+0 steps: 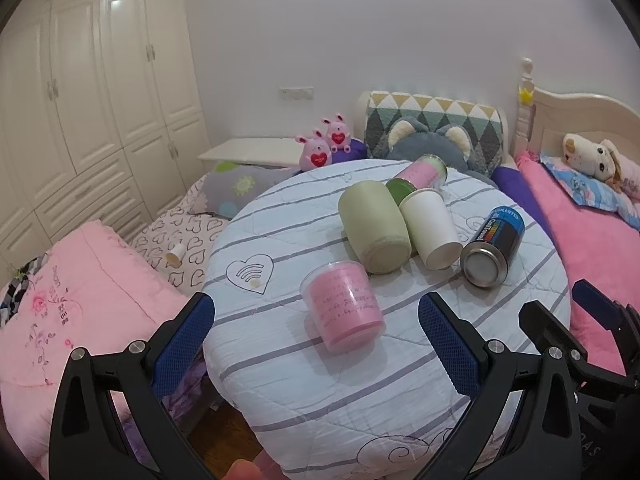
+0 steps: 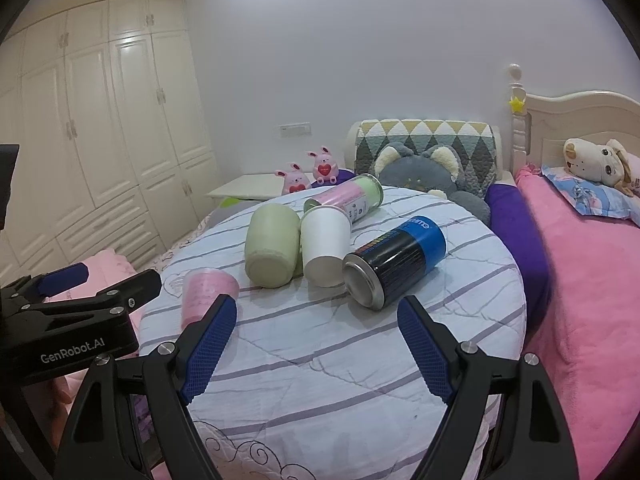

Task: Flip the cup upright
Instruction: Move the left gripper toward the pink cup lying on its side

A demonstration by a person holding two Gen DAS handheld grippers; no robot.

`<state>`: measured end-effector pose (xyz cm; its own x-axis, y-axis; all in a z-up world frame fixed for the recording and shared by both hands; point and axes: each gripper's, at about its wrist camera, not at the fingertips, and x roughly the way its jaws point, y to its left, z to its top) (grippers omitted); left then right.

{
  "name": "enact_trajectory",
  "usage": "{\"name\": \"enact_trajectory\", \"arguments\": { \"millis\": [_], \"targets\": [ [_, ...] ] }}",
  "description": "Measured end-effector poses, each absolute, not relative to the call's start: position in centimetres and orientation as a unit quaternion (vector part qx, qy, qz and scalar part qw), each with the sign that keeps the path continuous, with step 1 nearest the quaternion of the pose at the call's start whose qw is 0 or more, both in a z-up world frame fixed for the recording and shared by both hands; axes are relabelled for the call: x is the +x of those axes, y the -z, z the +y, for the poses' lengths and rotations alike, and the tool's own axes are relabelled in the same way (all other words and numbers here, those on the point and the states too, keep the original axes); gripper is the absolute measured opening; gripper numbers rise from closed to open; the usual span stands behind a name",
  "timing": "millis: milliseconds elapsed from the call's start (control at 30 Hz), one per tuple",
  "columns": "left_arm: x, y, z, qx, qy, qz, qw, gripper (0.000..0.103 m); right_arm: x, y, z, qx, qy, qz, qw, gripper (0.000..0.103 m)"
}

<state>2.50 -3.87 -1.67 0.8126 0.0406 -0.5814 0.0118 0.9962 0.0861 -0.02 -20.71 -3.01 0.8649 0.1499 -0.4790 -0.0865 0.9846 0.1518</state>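
Observation:
A pink cup (image 1: 342, 310) stands on the round quilted table (image 1: 280, 380), its wider end on the cloth; it also shows in the right wrist view (image 2: 206, 296), blurred. A white paper cup (image 1: 432, 230) lies on its side beside a pale green cup (image 1: 374, 230), also on its side; both show in the right wrist view, white cup (image 2: 324, 244), green cup (image 2: 272, 250). My left gripper (image 1: 316, 344) is open, just short of the pink cup. My right gripper (image 2: 318, 354) is open and empty, in front of a lying can.
A blue-black spray can (image 2: 394, 260) and a pink-green tube (image 2: 346, 198) lie on the table. Pink bedding (image 1: 68, 300) is at the left, a bed (image 2: 592, 280) at the right, a grey plush and cushion (image 2: 428, 156) behind. The left gripper's body (image 2: 72, 320) shows at the left.

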Motion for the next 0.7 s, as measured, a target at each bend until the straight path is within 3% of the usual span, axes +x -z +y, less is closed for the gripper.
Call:
{"name": "enact_trajectory", "arguments": {
  "millis": [700],
  "targets": [
    [4.3, 3.4, -4.1, 0.029, -0.003, 0.328, 0.944, 0.103, 0.8, 3.3, -21.0, 0.051, -0.057, 0.268, 0.96, 0.084]
  ]
}}
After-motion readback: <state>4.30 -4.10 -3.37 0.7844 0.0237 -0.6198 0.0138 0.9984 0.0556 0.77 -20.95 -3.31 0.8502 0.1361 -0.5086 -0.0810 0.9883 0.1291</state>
